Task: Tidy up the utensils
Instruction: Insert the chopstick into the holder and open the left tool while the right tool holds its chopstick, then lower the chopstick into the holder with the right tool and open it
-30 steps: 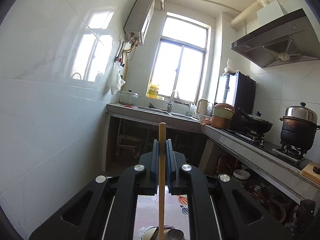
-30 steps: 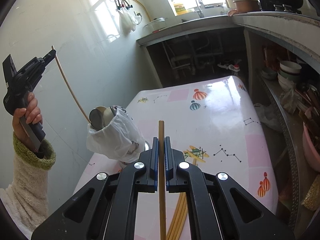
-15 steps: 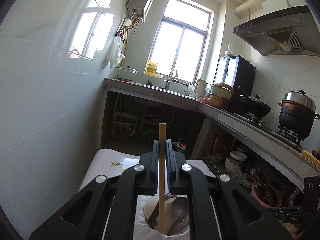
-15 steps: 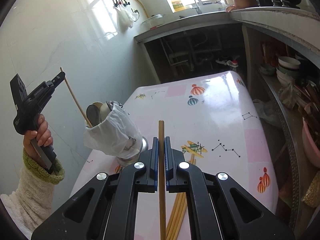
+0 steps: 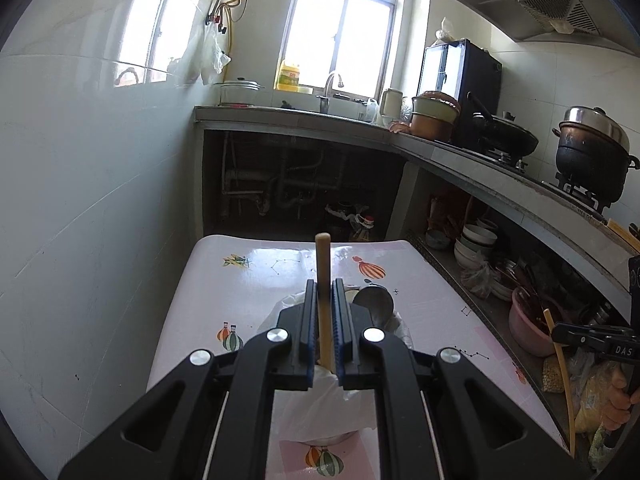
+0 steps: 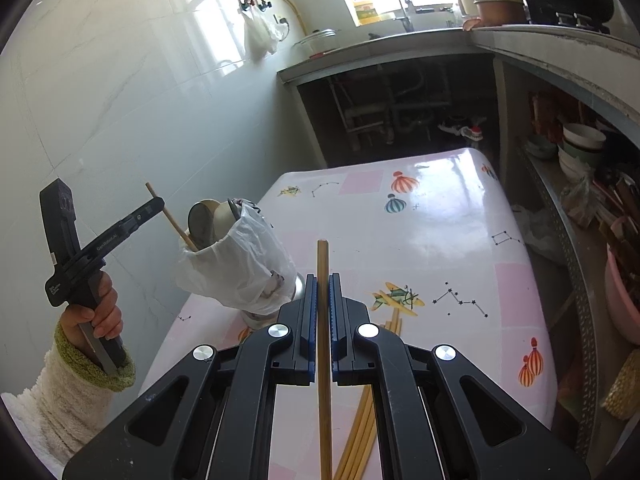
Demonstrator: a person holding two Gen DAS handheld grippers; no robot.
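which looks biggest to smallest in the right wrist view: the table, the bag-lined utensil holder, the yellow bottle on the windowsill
1. table
2. bag-lined utensil holder
3. yellow bottle

The bottle sits far from the camera, so it may look smaller than it really is.

Right gripper [image 6: 323, 280] clamps a chopstick [image 6: 323, 320]; at ten o'clock, left gripper [image 6: 158, 203], jaws opening, lowers another chopstick [image 6: 172, 218], probably into the bagged holder [image 6: 240, 264].

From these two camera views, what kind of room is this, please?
Most likely a small home kitchen: a sink tap under the window, pots on a gas stove below a range hood, and bowls stacked under the counter.
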